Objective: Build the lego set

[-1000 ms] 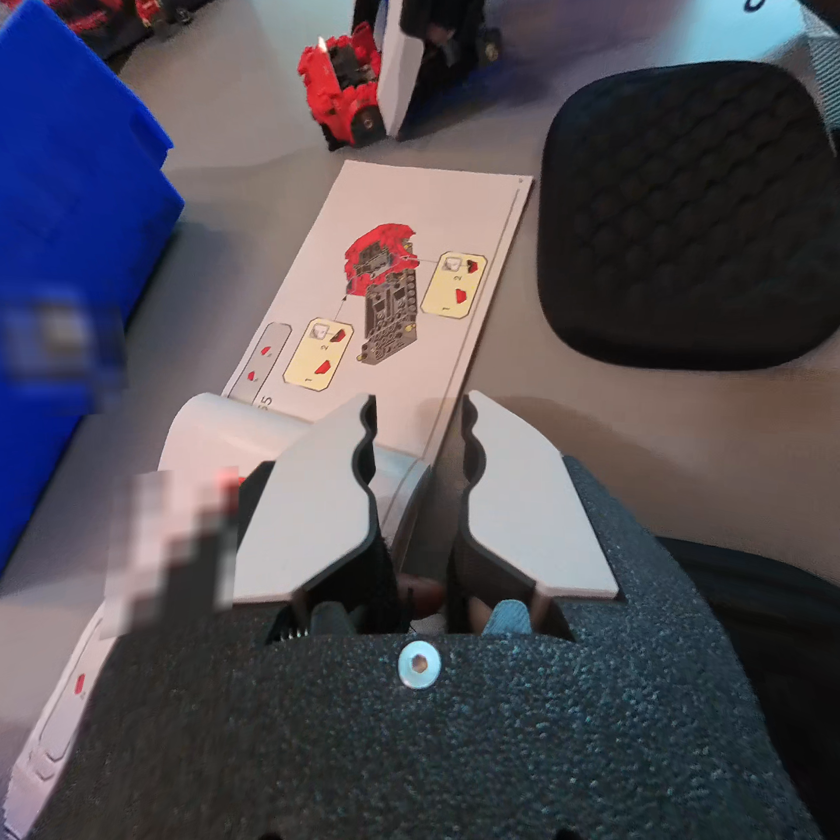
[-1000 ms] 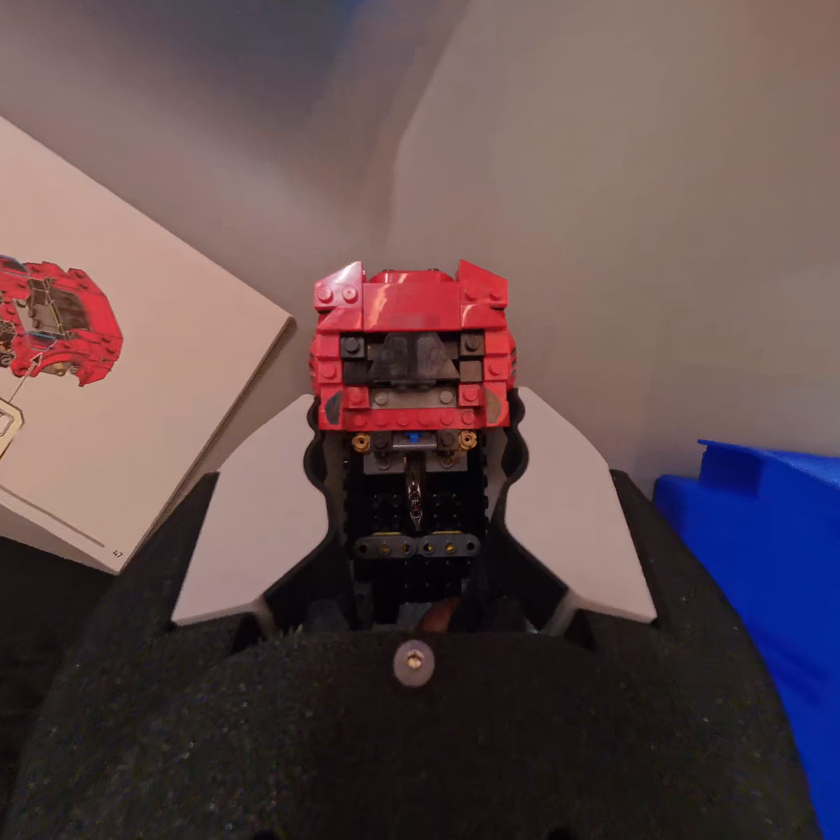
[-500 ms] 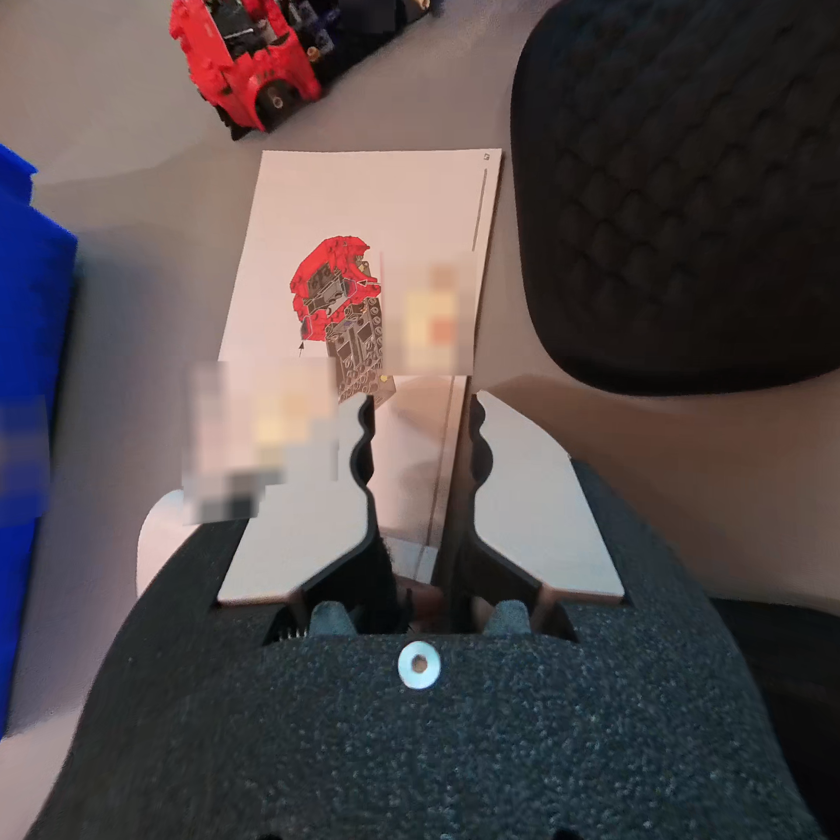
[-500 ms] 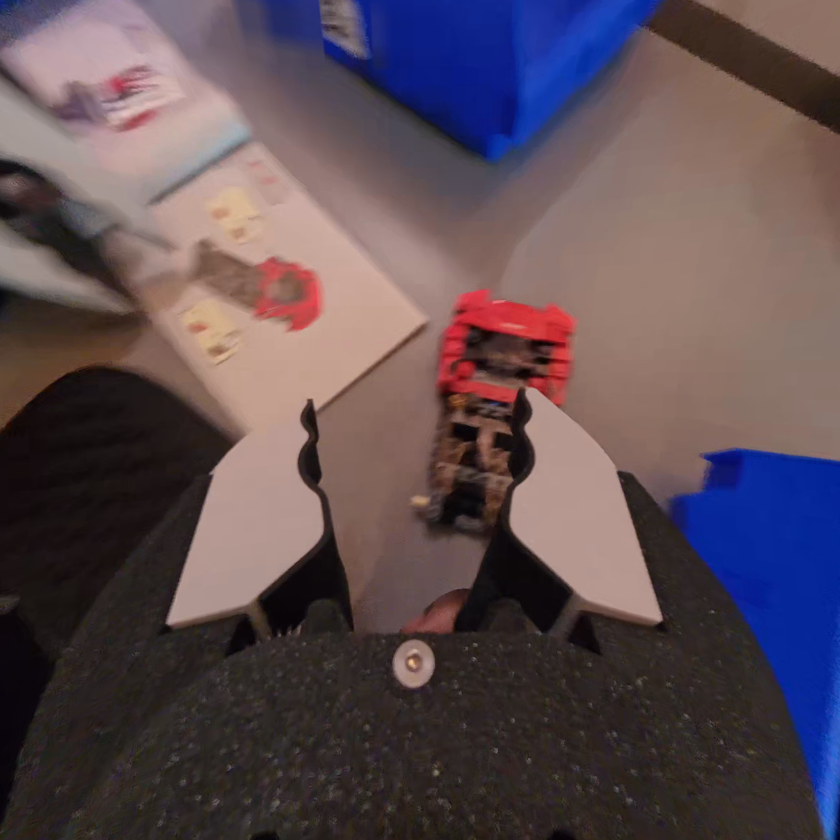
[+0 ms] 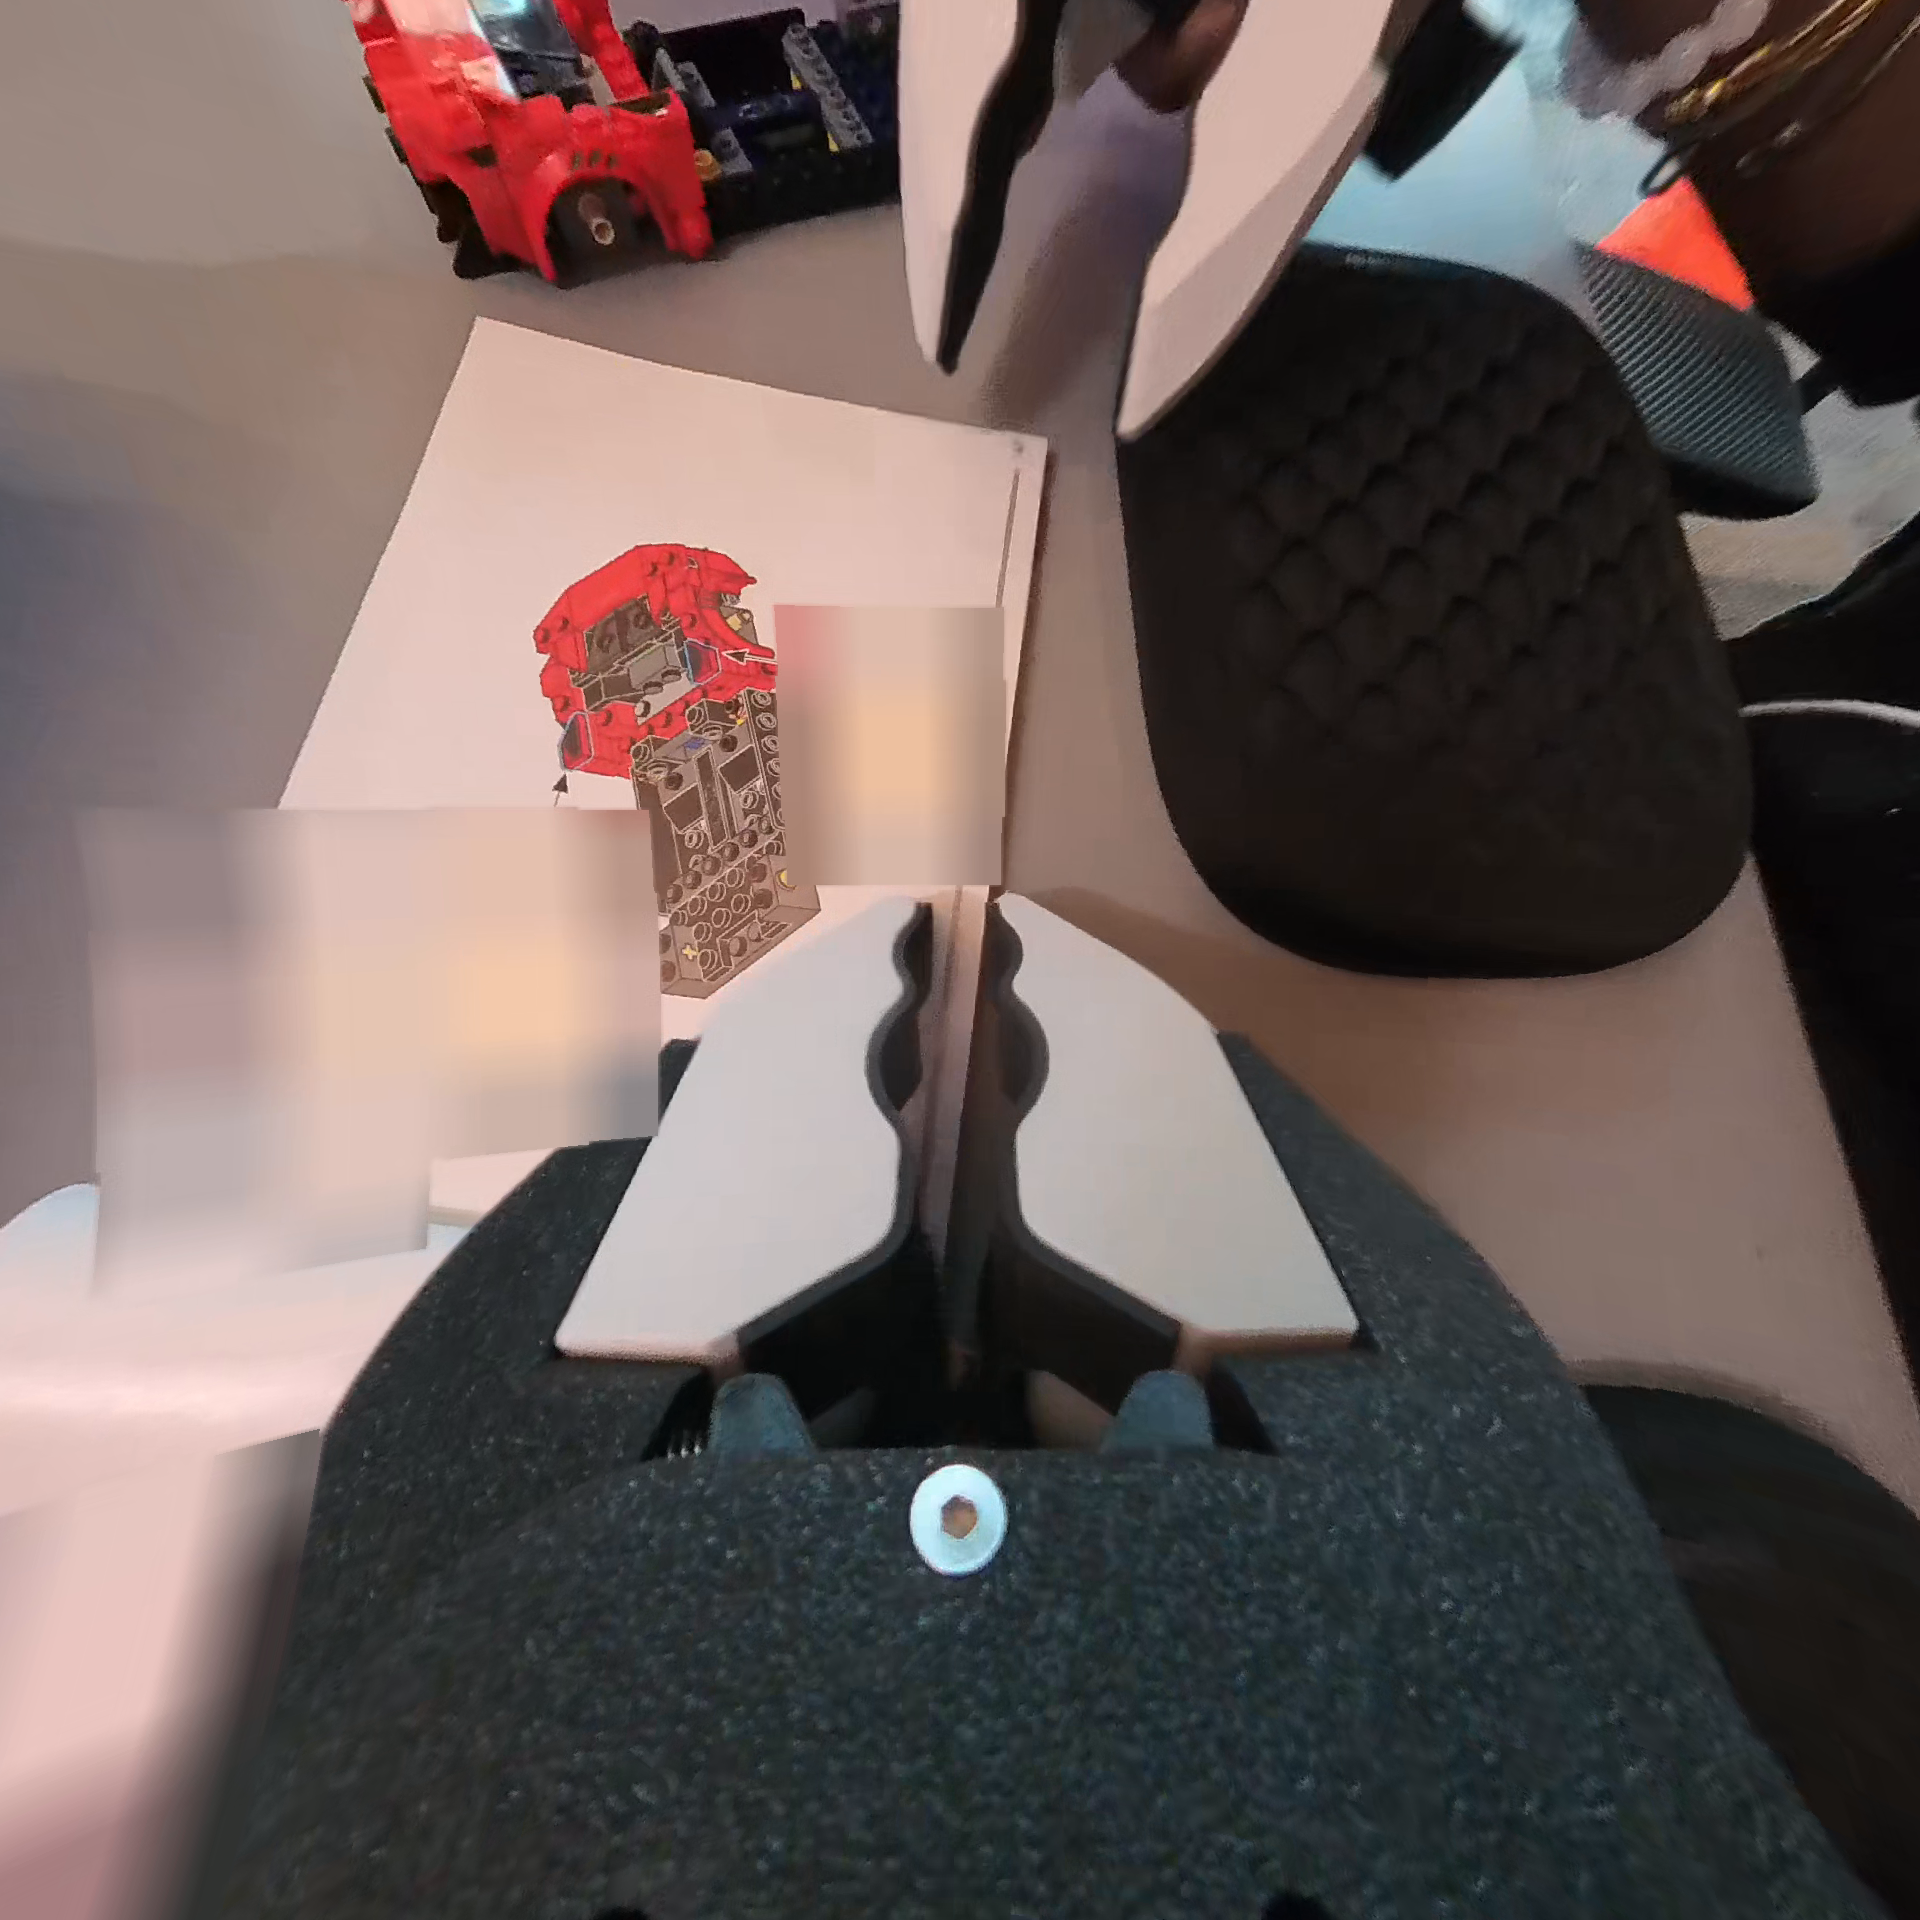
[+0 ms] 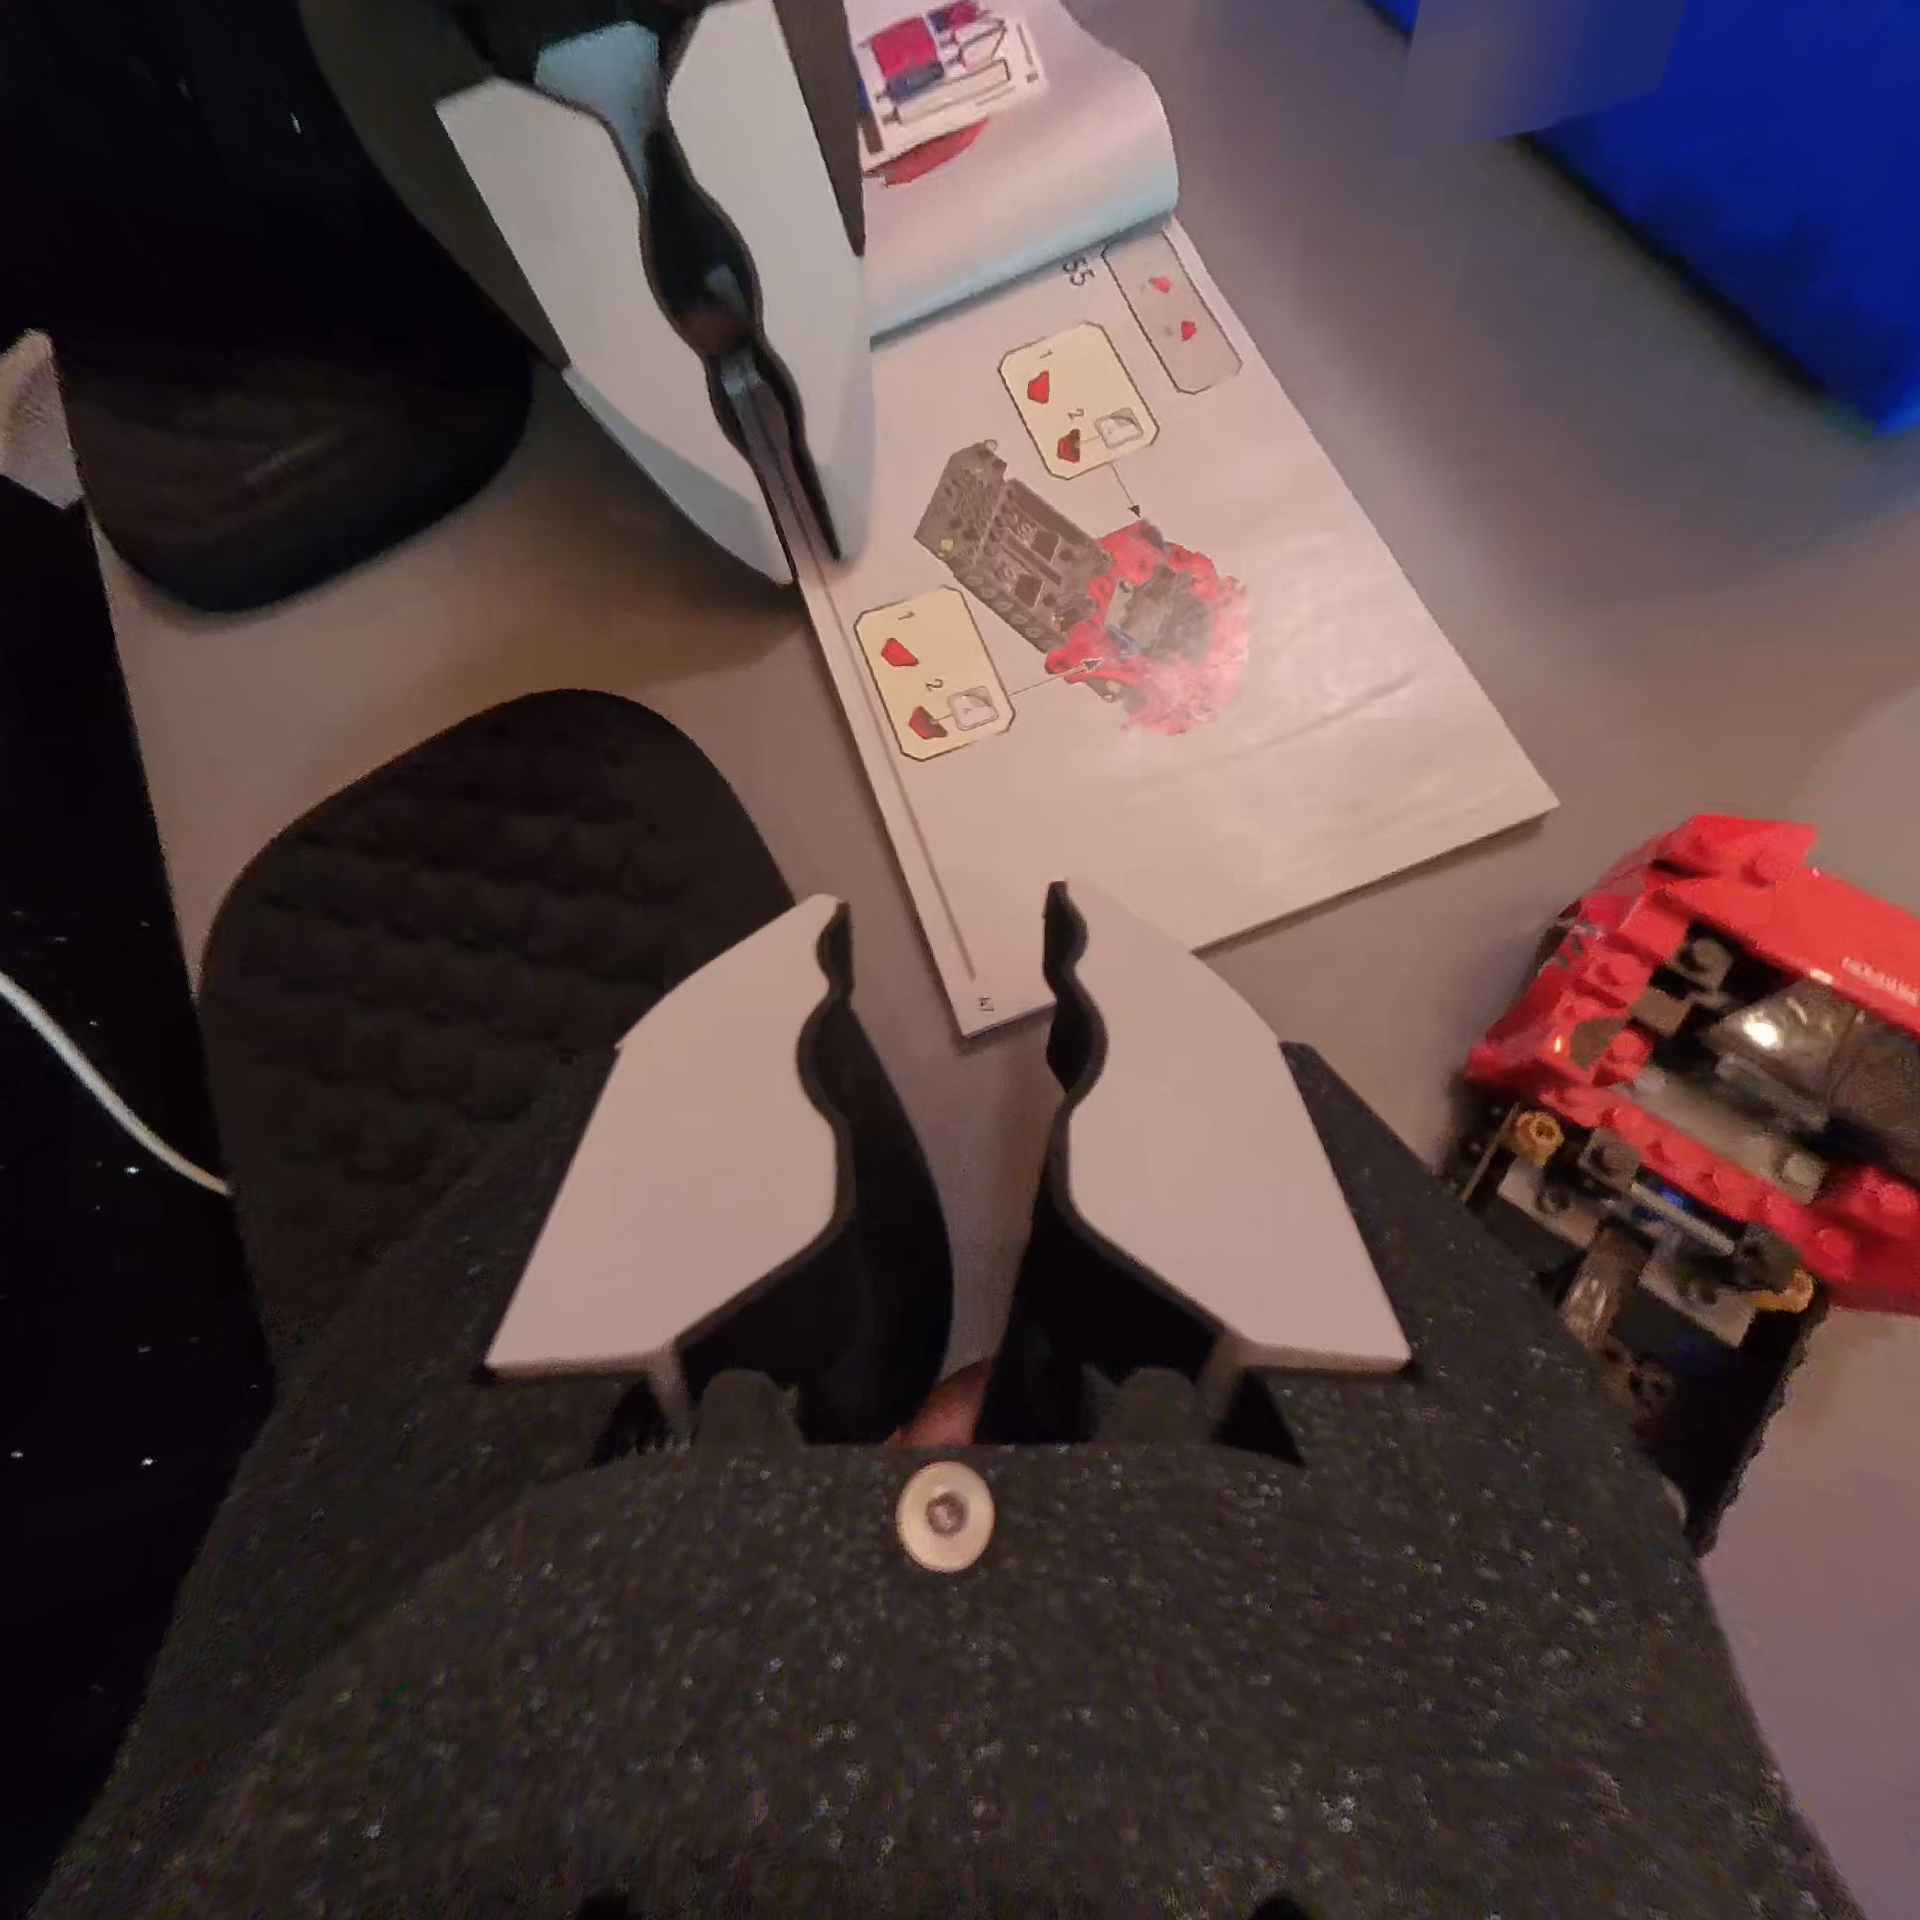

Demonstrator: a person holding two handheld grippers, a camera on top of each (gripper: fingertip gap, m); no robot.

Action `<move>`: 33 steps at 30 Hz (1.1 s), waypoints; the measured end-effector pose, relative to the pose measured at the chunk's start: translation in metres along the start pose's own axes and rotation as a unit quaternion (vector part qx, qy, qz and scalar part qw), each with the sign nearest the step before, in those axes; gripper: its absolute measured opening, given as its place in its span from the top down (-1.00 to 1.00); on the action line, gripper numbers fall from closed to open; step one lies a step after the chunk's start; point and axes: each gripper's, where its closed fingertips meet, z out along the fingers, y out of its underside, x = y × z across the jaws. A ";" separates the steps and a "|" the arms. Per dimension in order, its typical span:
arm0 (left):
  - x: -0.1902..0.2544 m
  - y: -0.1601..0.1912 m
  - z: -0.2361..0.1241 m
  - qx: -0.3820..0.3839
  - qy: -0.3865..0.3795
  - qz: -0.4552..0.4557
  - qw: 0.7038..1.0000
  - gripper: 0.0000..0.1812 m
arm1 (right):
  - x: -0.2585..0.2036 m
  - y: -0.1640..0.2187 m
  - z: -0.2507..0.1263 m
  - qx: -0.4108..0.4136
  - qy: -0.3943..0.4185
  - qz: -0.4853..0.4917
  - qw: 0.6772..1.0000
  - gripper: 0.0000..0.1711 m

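Observation:
The partly built red and black lego car (image 5: 551, 135) stands on the grey table beyond the open instruction booklet (image 5: 675, 499). My left gripper (image 5: 956, 914) is shut on the right edge of a booklet page, which runs as a thin sheet between its fingers. In the right wrist view the car (image 6: 1714, 1060) lies at the right, beside the booklet (image 6: 1299, 748). My right gripper (image 6: 945, 904) is open and empty, over the table at the booklet's near corner. It also shows in the left wrist view (image 5: 1039, 390), and my left gripper (image 6: 805, 551) shows pinching the page.
A black quilted pad (image 5: 1434, 644) lies right of the booklet; it also shows in the right wrist view (image 6: 468, 883). A blue bin (image 6: 1766, 187) stands at the far right. A person's arm with bracelets (image 5: 1766, 94) holds the right gripper. About 11 centimeters separates my left fingertips from my right.
My right gripper let go of the lego car, which now rests on the table, and moved over to the booklet. My left gripper closed on the page edge.

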 end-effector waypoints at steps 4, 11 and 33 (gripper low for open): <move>0.000 -0.002 -0.002 0.012 0.033 -0.038 0.999 0.93 | -0.004 0.001 0.013 -0.031 -0.020 -0.028 0.999 0.63; 0.002 -0.004 -0.004 0.023 0.061 -0.065 0.996 0.99 | 0.003 0.005 0.021 -0.073 0.009 -0.092 0.993 0.65; 0.006 -0.038 -0.016 0.070 0.056 -0.016 0.996 0.72 | 0.000 -0.035 0.004 0.047 -0.023 -0.051 0.997 0.99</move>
